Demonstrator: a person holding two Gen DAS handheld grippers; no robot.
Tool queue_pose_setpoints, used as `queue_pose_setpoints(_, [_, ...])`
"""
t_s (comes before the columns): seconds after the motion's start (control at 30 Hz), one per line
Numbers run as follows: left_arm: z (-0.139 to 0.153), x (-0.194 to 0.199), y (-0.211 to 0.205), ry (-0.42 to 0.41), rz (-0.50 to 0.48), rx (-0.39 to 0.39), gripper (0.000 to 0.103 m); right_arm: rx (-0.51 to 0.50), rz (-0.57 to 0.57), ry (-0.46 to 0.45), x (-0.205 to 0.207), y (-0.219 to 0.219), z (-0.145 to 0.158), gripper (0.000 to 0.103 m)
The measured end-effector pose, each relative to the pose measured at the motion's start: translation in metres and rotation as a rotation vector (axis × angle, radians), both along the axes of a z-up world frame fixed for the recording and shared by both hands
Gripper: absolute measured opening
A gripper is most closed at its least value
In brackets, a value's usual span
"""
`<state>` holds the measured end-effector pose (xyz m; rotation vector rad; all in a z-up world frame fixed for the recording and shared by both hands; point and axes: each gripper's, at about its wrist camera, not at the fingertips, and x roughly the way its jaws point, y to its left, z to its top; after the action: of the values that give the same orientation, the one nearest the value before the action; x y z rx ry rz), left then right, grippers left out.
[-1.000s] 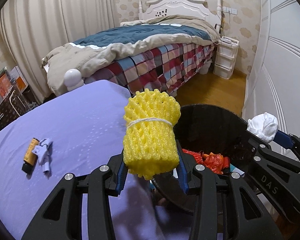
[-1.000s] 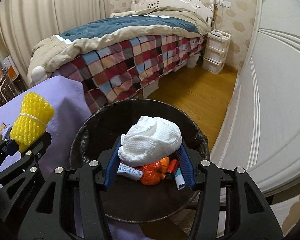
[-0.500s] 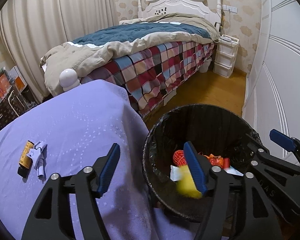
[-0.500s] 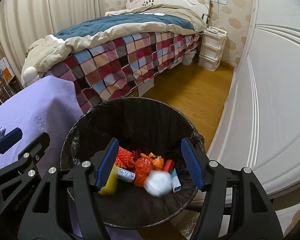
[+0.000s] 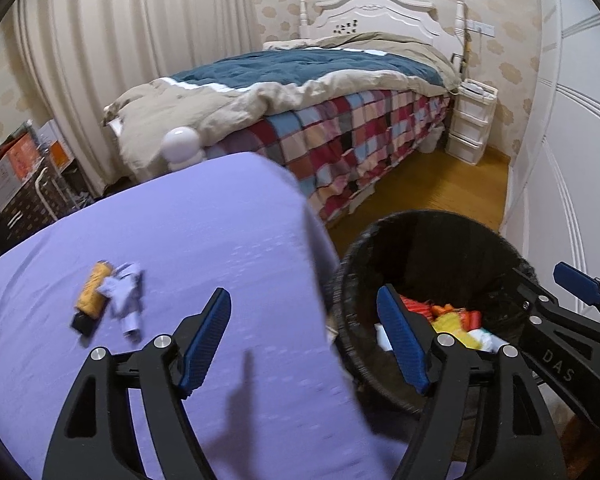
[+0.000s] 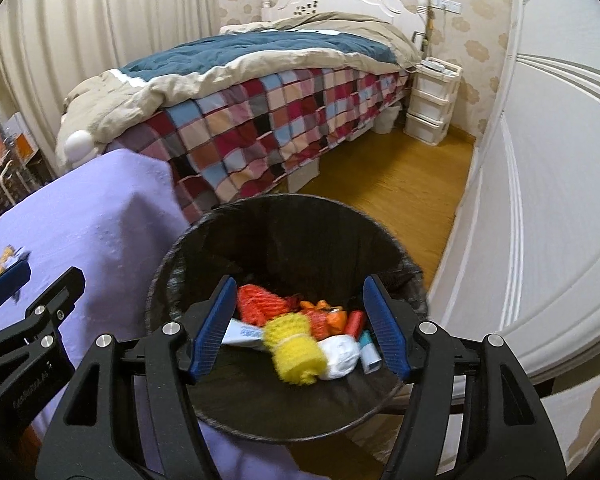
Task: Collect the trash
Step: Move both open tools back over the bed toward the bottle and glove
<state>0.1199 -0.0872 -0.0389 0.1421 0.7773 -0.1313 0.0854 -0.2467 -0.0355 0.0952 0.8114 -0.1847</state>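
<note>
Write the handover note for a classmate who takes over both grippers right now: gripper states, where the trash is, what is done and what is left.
Left gripper: open, empty, over the purple cloth's edge.
Right gripper: open, empty, above the black bin.
Done: yellow foam net and white wad lie in the bin with the orange scraps.
Left: the orange tube and the crumpled pale paper beside it on the cloth.
</note>
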Motion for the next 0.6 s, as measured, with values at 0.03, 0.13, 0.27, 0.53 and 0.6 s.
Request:
queue_pose_setpoints(0.03, [0.0,-0.001,0.005,-0.002,0.01,0.003,0.073,0.002,0.011,0.001,0.001,0.004,0.001,0.064])
queue_pose_setpoints(0.13, [-0.001,-0.007,0.031,0.001,0.056,0.008,0.073,0.006,0.054,0.003,-0.002,0.025,0.001,0.064])
queue_pose_setpoints(0.27, [-0.001,-0.015,0.063,0.004,0.114,0.014,0.073,0.013,0.113,0.006,-0.003,0.053,0.002,0.064])
queue_pose_setpoints(0.53, [-0.003,-0.031,0.125,-0.001,0.227,0.034,0.073,0.005,0.25,0.014,-0.006,0.117,0.004,0.064])
queue_pose_setpoints(0.6, [-0.005,-0.031,0.138,0.004,0.252,0.036,0.073,0.002,0.29,0.02,-0.006,0.136,0.004,0.064])
